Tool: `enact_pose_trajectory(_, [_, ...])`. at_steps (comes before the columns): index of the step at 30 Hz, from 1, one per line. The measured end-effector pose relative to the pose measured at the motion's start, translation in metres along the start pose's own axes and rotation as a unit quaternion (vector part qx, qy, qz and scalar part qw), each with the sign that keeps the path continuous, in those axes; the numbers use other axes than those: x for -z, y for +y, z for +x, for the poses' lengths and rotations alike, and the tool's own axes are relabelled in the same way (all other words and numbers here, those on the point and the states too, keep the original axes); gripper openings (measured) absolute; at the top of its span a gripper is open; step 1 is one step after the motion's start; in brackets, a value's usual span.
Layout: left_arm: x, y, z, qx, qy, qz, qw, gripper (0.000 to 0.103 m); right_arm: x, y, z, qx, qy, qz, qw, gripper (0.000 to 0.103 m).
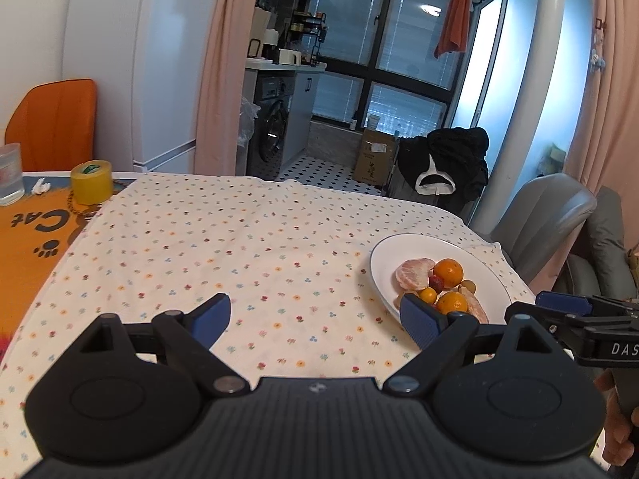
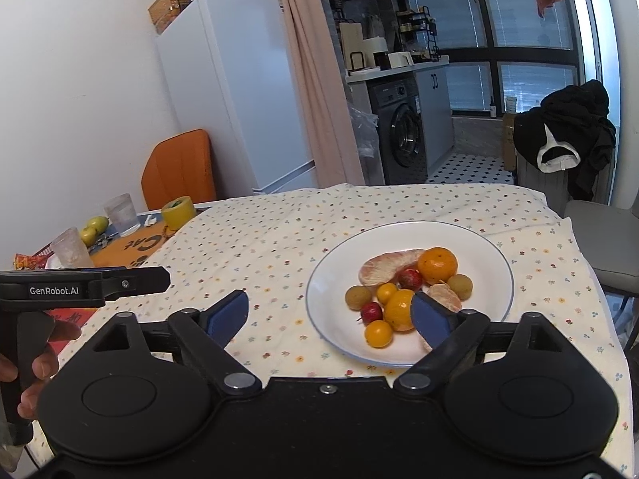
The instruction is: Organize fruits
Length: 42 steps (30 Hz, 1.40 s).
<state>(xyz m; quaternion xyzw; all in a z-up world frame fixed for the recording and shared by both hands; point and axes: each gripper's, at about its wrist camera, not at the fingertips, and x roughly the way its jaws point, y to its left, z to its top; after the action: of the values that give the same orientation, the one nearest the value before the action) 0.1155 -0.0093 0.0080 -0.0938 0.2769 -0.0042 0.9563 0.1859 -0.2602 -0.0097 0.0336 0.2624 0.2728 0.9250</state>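
Both tools, left (image 1: pixel 317 321) and right (image 2: pixel 331 315), hover level, spread wide, near the plate (image 2: pixel 331 275).

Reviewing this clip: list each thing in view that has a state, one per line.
left gripper: open, empty, above the tablecloth
right gripper: open, empty, at the plate's near rim
plate: loaded with fruit
large pomelo segment: peeled, on the plate
washing machine: door shut
fridge: doors shut

- The right gripper's pad (image 2: pixel 429 317) hides part of the peeled fruit piece (image 2: pixel 445 297) at the plate's (image 2: pixel 319 319) five o'clock.
- The glass (image 1: pixel 8 173) is cut off at nine o'clock.
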Motion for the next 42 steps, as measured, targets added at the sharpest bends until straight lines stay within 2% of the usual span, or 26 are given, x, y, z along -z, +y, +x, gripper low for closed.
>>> enact_pose_trajectory(5, [0.004,0.002,-0.015,-0.002,-0.007,-0.001,1.0000,0.092,0.002,0.007,-0.009,-0.003,-0.006,-0.002,1.000,0.099])
enact_pose_trajectory(7, [0.005,0.003,-0.022,-0.003,-0.010,-0.001,0.9999,0.096,0.003,0.010,-0.013,-0.004,-0.008,-0.002,1.000,0.103])
enact_pose_trajectory(17, [0.015,0.006,-0.054,-0.016,-0.021,-0.002,0.9996,0.103,0.009,0.025,-0.034,-0.015,-0.008,-0.007,1.000,0.103])
enact_pose_trajectory(30, [0.027,0.009,-0.096,-0.015,-0.022,-0.010,0.9996,0.103,0.014,0.039,-0.068,-0.031,-0.006,-0.012,0.999,0.103])
enact_pose_trajectory(42, [0.032,0.021,-0.133,-0.036,-0.032,-0.017,0.9987,0.103,0.012,0.053,-0.098,-0.051,-0.004,-0.024,0.998,0.103])
